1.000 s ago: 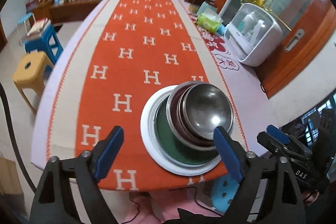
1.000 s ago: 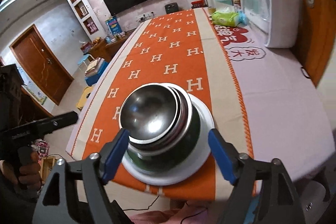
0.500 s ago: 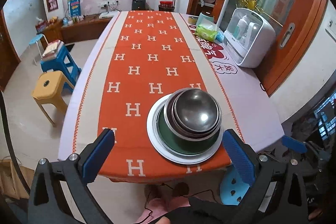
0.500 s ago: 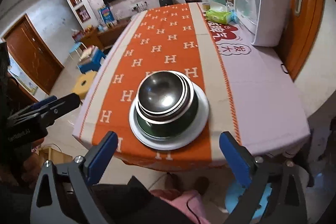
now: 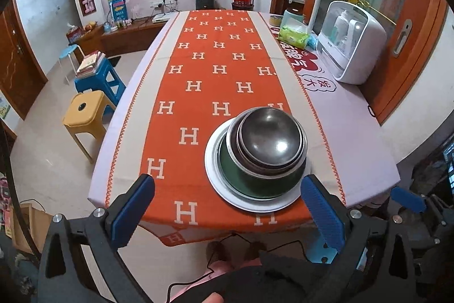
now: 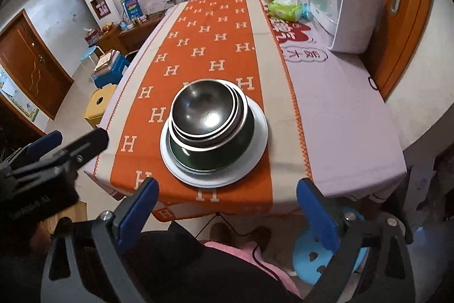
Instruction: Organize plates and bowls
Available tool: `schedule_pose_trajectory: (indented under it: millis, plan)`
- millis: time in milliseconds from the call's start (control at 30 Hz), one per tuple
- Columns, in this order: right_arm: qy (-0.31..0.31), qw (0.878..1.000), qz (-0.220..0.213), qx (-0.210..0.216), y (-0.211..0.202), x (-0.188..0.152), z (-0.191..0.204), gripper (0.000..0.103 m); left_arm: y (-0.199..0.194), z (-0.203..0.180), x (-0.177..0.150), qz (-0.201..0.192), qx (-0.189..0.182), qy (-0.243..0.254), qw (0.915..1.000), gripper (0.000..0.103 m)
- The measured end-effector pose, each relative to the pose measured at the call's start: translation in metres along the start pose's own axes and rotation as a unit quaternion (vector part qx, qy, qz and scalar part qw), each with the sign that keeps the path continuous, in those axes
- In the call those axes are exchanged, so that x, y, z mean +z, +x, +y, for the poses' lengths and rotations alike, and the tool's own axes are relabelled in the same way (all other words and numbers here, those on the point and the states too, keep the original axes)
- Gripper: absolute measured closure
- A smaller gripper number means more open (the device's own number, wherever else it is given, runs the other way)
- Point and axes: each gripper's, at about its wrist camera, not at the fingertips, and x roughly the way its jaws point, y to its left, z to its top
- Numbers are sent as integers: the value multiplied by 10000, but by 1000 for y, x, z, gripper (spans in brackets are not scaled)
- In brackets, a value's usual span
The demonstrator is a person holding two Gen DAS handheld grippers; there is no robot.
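Since the earlier frames we have drawn both tools up and back from the stack, which now sits smaller in each view, and their jaws have spread wider. The stack is a white plate [image 5: 256,202] carrying a dark green bowl [image 5: 256,179], with steel bowls [image 5: 272,139] nested inside it, the topmost dull and shiny in spots. How many steel bowls are nested we cannot tell; only their rims show. It stands on the orange runner [image 5: 215,70] near the worktop's [image 5: 349,127] front edge. The left tool [image 5: 227,213] is open and empty, the stack beyond and between its blue pads, nearer the right one, not touching. The right tool [image 6: 225,210] is likewise open with nothing gripped, the stack ahead of it and apart. The left tool's body shows at the left edge of the right wrist view, partly cut off
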Motion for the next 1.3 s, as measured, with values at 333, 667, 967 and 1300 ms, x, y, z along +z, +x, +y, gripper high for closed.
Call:
schedule_pose_trajectory:
  millis: [333,667,967,1300]
  plan:
    - [26,10000,-55,-29,5,6,-3,1,3,-2,5,-57,141,2,9999,1]
    - [52,10000,-23,-34,4,7,-4,0,4,-3,10,-127,114,46,9998,1]
    - [57,10000,-17,-33,4,8,-5,0,5,-3,10,-100,196,86,9997,1]
    - [65,10000,6,-41,4,8,-6,0,6,-3,8,-89,171,83,9998,1]
